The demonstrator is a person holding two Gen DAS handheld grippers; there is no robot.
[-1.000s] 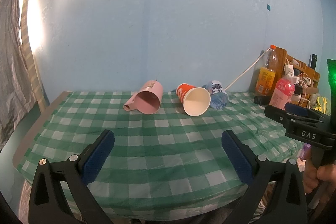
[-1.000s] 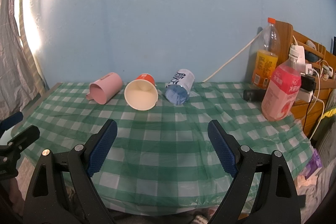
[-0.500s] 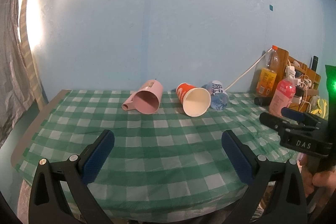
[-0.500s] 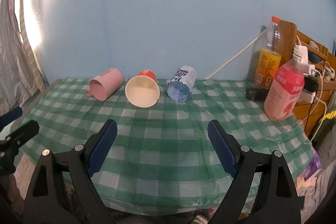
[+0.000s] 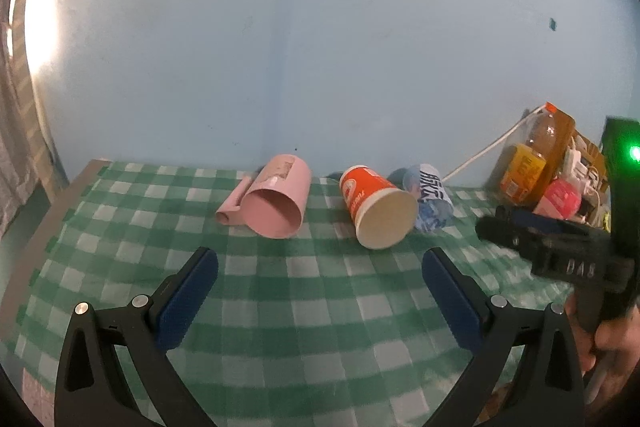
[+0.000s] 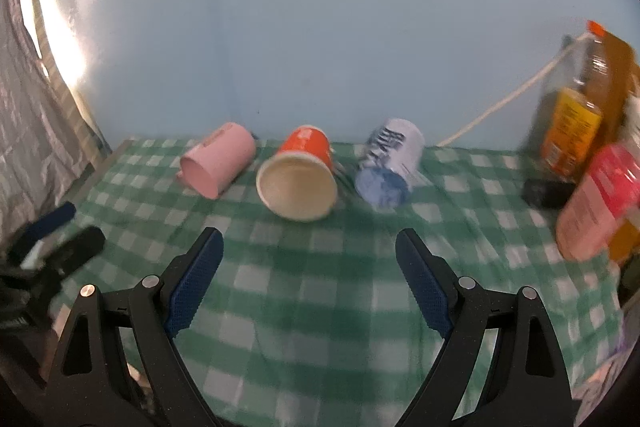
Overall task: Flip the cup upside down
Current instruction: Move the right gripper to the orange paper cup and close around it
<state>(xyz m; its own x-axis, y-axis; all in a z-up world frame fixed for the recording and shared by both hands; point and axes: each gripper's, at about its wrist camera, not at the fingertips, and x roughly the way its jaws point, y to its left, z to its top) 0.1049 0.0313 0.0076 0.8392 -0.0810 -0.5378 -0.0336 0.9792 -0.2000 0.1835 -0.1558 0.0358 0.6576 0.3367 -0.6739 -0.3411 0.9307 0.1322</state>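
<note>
Three cups lie on their sides in a row near the blue wall: a pink mug [image 5: 276, 203] [image 6: 218, 159], an orange paper cup [image 5: 376, 211] [image 6: 300, 179] and a blue-and-white cup [image 5: 430, 201] [image 6: 390, 163], mouths toward me. My left gripper [image 5: 320, 259] is open and empty, short of the pink mug and the orange cup. My right gripper [image 6: 310, 241] is open and empty, just short of the orange cup. The right gripper also shows at the right of the left wrist view [image 5: 560, 247].
A green checked tablecloth [image 5: 304, 299] covers the table. An orange drink bottle [image 6: 572, 123] and a pink bottle [image 6: 600, 203] stand at the right, with a black object [image 6: 548, 193] beside them. A white cable [image 6: 504, 103] runs along the wall.
Both grippers have moved forward toward the cups, which now look larger. The right wrist view has tilted down and is blurred by motion. Both stay open.
</note>
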